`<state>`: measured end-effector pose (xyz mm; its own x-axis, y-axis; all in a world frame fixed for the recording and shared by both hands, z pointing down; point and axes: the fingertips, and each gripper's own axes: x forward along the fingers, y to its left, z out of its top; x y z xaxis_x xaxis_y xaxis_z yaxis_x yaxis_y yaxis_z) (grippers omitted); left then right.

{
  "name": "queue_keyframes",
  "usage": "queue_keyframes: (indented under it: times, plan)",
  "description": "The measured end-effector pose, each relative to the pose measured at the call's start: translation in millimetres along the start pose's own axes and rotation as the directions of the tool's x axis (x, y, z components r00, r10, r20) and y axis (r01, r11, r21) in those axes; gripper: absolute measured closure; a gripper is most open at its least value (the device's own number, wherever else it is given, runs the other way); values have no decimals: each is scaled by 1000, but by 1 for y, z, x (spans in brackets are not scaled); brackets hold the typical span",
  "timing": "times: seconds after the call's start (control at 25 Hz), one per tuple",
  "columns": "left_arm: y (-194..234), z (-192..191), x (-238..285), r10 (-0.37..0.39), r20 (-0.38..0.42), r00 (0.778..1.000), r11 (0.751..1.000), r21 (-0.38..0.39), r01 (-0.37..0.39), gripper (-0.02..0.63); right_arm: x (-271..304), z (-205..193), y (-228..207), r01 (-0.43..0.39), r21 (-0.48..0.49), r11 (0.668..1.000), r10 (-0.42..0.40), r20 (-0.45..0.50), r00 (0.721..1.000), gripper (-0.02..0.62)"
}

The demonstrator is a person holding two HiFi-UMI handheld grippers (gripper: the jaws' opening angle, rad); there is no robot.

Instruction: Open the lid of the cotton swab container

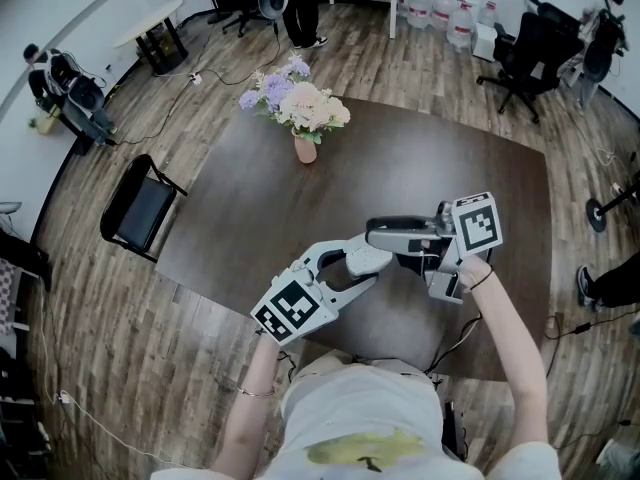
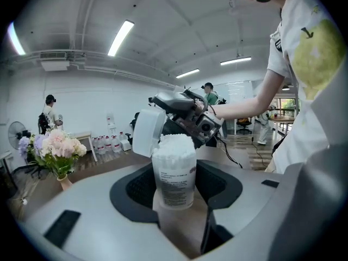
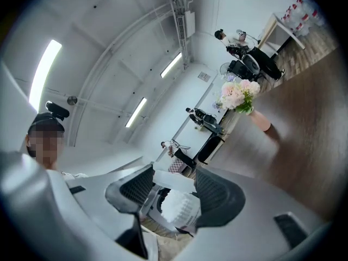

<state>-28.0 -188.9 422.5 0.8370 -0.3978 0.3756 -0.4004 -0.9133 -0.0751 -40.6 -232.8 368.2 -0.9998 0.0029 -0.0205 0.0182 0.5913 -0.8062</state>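
A clear cotton swab container packed with white swabs stands upright between the pads of my left gripper, which is shut on its body. Its translucent flip lid is swung up and back to the upper left, so the swab tips are exposed. In the right gripper view the lid spans the gap between the pads of my right gripper, which is shut on it, and the container is just below. In the head view the left gripper and right gripper meet above the table's near side.
A pink vase of flowers stands at the far left of the dark brown table. A black chair sits off the table's left side. Office chairs and a standing person are farther back.
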Motion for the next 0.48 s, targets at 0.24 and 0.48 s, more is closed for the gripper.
queue_keyframes:
  times: [0.24, 0.48]
  plan:
    - [12, -3, -11, 57, 45, 997, 994, -98, -52, 385, -14, 8, -4, 78, -75, 994, -74, 62, 995, 344]
    - [30, -7, -19, 157, 39, 987, 976, -157, -149, 385, -22, 7, -6, 172, -164, 971, -156, 105, 982, 391]
